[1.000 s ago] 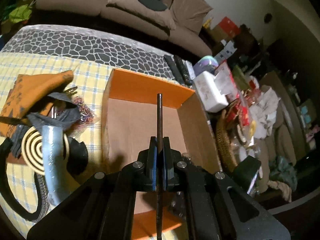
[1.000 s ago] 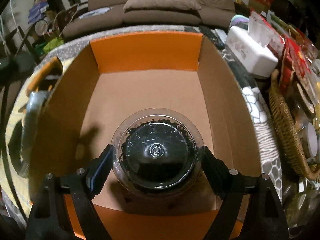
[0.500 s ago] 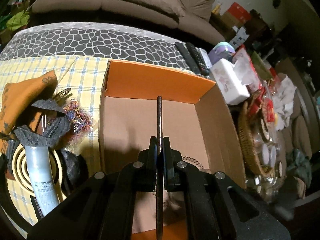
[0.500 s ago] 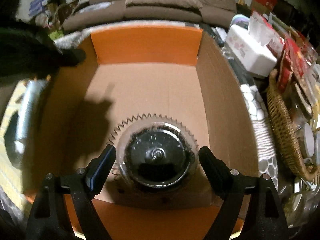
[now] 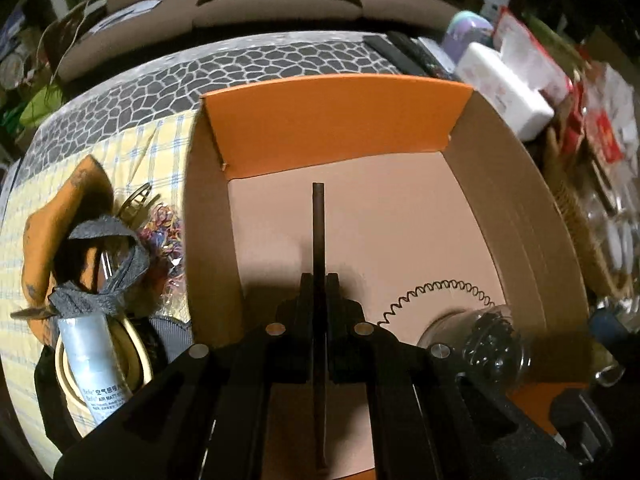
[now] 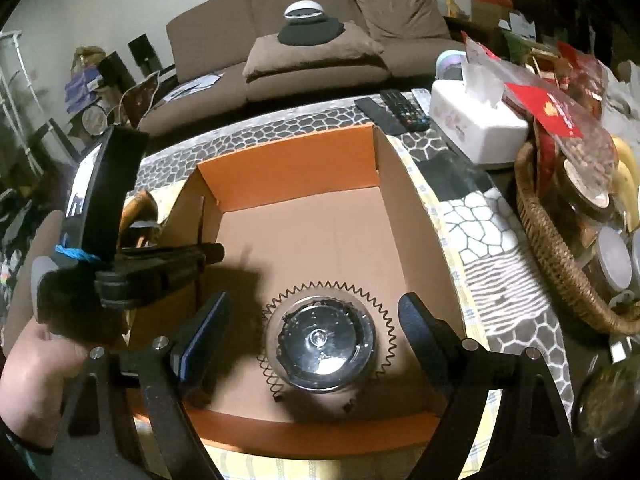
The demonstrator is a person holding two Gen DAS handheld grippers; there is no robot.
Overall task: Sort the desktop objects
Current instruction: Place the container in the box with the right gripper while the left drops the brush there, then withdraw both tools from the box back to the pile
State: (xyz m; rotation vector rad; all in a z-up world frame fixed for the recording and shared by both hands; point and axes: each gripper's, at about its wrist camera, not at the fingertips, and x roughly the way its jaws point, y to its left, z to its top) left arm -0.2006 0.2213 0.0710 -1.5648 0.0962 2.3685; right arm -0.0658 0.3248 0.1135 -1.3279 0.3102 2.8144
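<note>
An open cardboard box (image 5: 340, 120) with orange flaps (image 6: 288, 168) sits on the table. A clear round jar of dark hair ties (image 6: 322, 346) stands on its floor inside a black zigzag wire headband (image 6: 384, 308); both also show in the left wrist view, jar (image 5: 480, 340) and headband (image 5: 440, 286). My right gripper (image 6: 314, 334) is open, its fingers apart on either side of the jar. My left gripper (image 5: 319, 280) is shut on a thin dark rod (image 5: 318, 232) and holds it over the box's left half. It also shows in the right wrist view (image 6: 160, 268).
Left of the box lie an orange cloth (image 5: 52, 216), a grey strap (image 5: 108, 264), coloured rubber bands (image 5: 162, 224), a white tube (image 5: 96, 364) and a cream ring. To the right are a tissue box (image 6: 476, 128), a wicker basket (image 6: 560, 264) and remotes (image 6: 400, 110).
My right gripper opened, let go of the jar and drew back and up; the jar now stands in the box. My left gripper moved right over the box, still holding the rod.
</note>
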